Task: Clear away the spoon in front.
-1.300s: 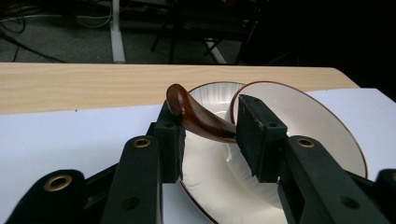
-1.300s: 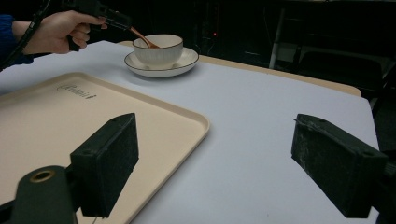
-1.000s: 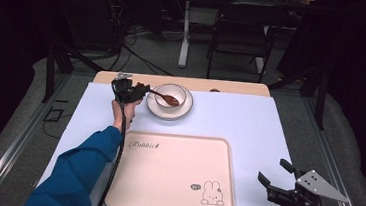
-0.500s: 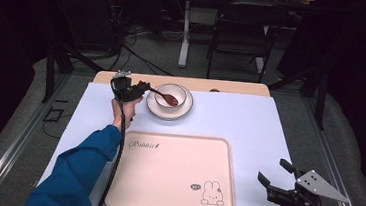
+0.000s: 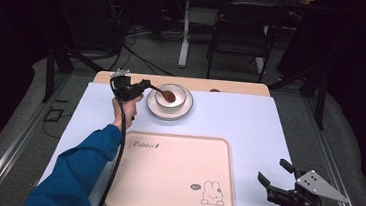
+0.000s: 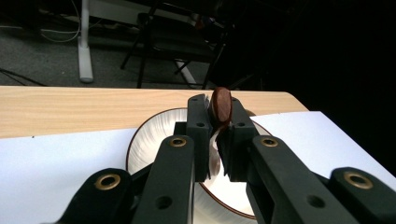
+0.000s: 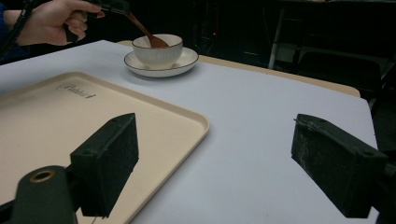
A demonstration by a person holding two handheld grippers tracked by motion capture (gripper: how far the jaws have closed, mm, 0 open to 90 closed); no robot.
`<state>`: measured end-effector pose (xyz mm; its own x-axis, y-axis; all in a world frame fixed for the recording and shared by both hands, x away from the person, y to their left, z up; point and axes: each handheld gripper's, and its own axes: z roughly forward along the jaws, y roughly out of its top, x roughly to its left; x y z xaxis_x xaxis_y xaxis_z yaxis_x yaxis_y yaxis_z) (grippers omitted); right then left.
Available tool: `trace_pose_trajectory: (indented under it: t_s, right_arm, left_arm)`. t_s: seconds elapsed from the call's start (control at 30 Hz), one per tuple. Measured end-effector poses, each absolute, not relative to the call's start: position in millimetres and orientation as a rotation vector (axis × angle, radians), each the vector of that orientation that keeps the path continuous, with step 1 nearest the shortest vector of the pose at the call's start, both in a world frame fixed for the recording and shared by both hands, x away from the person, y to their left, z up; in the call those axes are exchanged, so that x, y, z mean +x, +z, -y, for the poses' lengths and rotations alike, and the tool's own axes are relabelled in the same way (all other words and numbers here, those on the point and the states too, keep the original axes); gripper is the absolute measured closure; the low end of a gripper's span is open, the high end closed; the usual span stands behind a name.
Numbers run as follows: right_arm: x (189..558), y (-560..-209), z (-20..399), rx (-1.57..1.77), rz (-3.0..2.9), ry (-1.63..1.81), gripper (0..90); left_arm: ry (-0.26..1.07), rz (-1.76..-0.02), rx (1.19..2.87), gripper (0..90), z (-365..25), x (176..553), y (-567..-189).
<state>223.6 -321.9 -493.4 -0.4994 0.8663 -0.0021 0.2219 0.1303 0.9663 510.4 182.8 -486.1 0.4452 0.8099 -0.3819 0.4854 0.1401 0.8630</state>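
A white ribbed bowl (image 5: 182, 95) stands on a brown-rimmed saucer (image 5: 151, 106) at the far middle of the table. My left gripper (image 5: 141, 85) is just left of it, shut on the handle of a brown wooden spoon (image 5: 168, 95) whose head rests in the bowl. In the left gripper view the spoon (image 6: 220, 103) stands edge-on between the closed jaws, above the saucer (image 6: 152, 135). My right gripper (image 5: 276, 177) is open and holds nothing at the near right corner. From its view I see the bowl (image 7: 161, 52), the spoon (image 7: 142, 27) and the hand holding the left gripper (image 7: 113, 5).
A beige tray (image 5: 164, 176) with a rabbit print lies at the near middle, its corner close to my right gripper's left pad (image 7: 109, 156). A pale sheet (image 5: 249, 129) covers the table. The wooden far edge (image 6: 70, 107) lies behind the bowl.
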Motion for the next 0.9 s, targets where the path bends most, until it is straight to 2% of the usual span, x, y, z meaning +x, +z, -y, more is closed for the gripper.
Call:
trace_pose_trajectory:
  t_s: [0.47, 0.9]
  right_arm:
    - [223.7, -493.3, 322.1, 1.044, -1.816, 1.396, 14.0]
    - [223.5, -493.3, 322.0, 1.043, -1.816, 1.397, 14.0]
  left_arm:
    - [0.367, -1.182, 1.492, 83.8, -190.7, 506.5, -478.3]
    - [0.423, -1.122, 1.516, 83.8, -200.9, 494.9, -453.1]
